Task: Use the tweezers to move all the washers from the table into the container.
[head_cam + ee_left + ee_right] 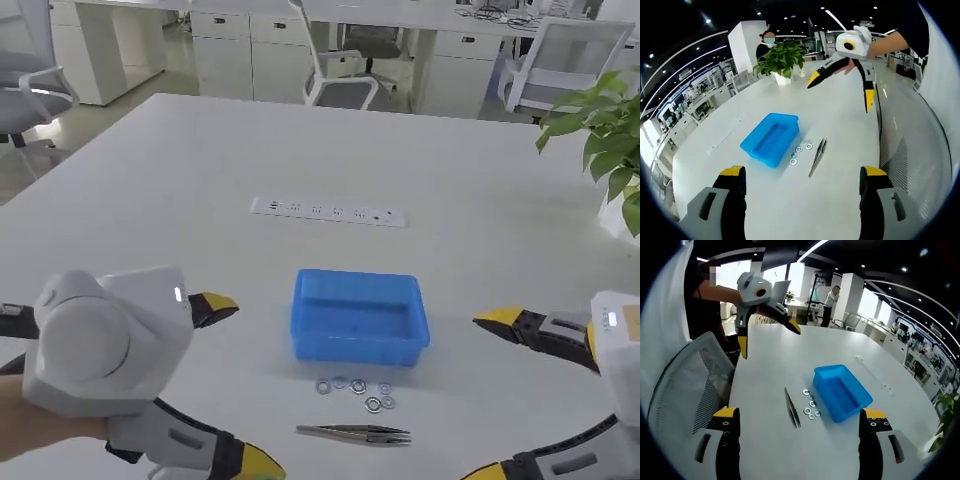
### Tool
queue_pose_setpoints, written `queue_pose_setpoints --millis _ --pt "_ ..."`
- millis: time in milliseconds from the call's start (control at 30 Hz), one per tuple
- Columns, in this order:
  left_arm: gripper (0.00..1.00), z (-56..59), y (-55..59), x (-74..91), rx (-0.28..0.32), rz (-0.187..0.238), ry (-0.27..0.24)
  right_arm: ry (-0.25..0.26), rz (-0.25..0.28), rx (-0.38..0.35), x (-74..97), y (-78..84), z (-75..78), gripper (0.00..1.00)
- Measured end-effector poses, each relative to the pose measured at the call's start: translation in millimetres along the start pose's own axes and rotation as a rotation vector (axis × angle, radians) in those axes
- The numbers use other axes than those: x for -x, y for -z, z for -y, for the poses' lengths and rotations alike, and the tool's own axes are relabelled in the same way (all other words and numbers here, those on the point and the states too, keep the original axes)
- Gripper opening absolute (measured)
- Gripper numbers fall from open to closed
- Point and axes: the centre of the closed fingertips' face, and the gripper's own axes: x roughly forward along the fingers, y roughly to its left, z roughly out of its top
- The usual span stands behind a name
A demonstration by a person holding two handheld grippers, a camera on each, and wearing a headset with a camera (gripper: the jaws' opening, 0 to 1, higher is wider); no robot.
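Ahead of left hand-held gripper [802,172], tweezers [817,157] untouched

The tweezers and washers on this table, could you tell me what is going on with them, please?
A person holds the left gripper and the right gripper above the white table, both open and empty. The tweezers lie untouched, with the washers clustered between them and the blue container, which looks empty.
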Motion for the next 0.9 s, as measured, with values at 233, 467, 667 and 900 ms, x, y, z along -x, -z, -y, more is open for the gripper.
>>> queue_pose_setpoints --millis 233,467,667,900 --pt "1.00 1.3 3.3 -3.6 0.013 -0.009 0.018 0.002 0.011 -0.016 0.1 -2.4 1.2 0.99" --pt "0.97 -0.9 -3.2 -11.0 0.025 0.039 -0.004 -0.014 0.002 -0.034 -7.2 5.3 -0.6 0.95" --pt "0.95 -0.2 3.2 -19.3 0.014 0.008 0.004 -0.033 -0.005 -0.059 -16.1 13.8 -3.6 0.92" --pt "0.86 -2.0 16.0 -32.1 0.063 -0.026 0.025 -0.066 -0.026 -0.061 -33.9 24.4 -7.7 0.80"
